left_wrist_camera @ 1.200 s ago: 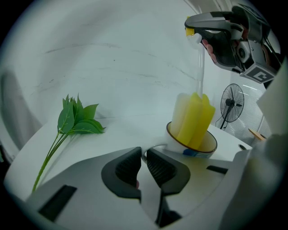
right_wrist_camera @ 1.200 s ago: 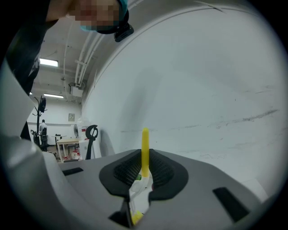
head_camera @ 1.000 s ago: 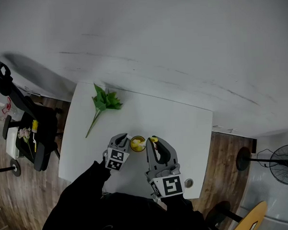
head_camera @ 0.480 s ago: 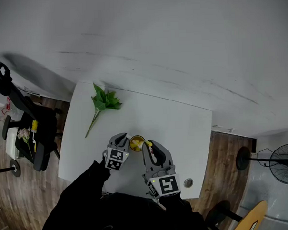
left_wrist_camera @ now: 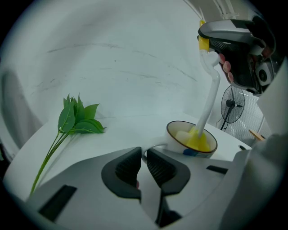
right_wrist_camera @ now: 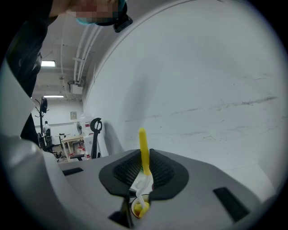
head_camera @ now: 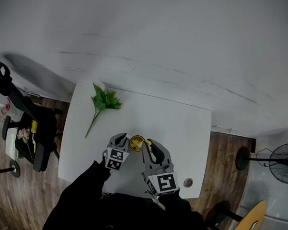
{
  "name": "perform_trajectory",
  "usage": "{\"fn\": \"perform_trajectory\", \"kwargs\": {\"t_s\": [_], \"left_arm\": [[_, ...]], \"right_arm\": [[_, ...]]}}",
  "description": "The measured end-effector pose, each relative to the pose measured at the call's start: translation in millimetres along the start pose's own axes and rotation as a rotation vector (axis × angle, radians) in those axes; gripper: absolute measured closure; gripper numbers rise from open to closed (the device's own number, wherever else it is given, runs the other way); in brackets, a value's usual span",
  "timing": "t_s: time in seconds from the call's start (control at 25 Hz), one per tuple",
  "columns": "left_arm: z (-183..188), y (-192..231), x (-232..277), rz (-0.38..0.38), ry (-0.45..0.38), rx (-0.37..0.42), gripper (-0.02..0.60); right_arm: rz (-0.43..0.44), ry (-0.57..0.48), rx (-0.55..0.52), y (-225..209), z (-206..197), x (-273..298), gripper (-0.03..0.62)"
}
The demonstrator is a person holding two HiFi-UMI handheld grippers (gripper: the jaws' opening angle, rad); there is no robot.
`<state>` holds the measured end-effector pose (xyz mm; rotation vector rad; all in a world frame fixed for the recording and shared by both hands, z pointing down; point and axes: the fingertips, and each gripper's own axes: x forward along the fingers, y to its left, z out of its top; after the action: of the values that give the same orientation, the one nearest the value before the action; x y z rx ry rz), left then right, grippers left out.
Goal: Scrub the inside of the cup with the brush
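A white table (head_camera: pixel 183 129) stands against a pale, scuffed wall (head_camera: pixel 155 40) on a wood floor (head_camera: pixel 24 208). A black office chair (head_camera: pixel 25 112) is at the left edge of the head view and a fan (head_camera: pixel 284 164) at the lower right. A green leafy sprig (head_camera: pixel 104 102) lies at the table's upper left, its stem running toward the lower left. The cup (head_camera: pixel 135 143) stands upright, mouth up, near the table's lower edge, between the two tools. The left gripper (left_wrist_camera: pixel 144 155) is clamped on the cup's white handle, which points toward it. The right gripper (right_wrist_camera: pixel 145 173) is closed on the brush (left_wrist_camera: pixel 209 99). In the left gripper view the brush's long axis runs steeply from the upper right down into the cup. Its yellow sponge head rests inside the bowl and its yellow tip juts above the jaws.
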<state>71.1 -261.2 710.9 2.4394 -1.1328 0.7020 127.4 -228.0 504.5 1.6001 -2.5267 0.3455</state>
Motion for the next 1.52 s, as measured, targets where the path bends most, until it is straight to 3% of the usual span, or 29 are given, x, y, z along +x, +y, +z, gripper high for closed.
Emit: {"fn": "perform_trajectory", "kwargs": {"t_s": [0.32,0.48,0.72,1.08,1.4,1.52], "left_arm": [[-4.4,0.4,-0.6,0.006,0.015,-0.029,0.525],[-2.3,6.8,-7.1,0.026,0.036,-0.024,0.440],[-0.1,10.3,-21.6,-0.005,0.018,-0.052,0.342],[19.7,12.2,-55.0,0.013,-0.046,-0.042,0.337],[74.1,12.9,-113.1,0.040,-0.195,0.008,0.339],[91.8,9.2,-139.8,0.049,-0.243,0.039,0.368]], "right_arm": [[-0.029,0.009,-0.011,-3.2,0.6,-2.3,0.525],[-0.047,0.010,-0.016,-5.3,2.2,-4.2,0.526],[-0.060,-0.003,-0.032,-3.2,8.1,-4.8,0.526],[-0.088,-0.052,-0.044,5.8,30.5,-18.9,0.528],[-0.122,-0.134,-0.080,20.1,64.5,-50.2,0.528],[-0.143,-0.169,-0.090,28.5,78.5,-67.5,0.528]]}}
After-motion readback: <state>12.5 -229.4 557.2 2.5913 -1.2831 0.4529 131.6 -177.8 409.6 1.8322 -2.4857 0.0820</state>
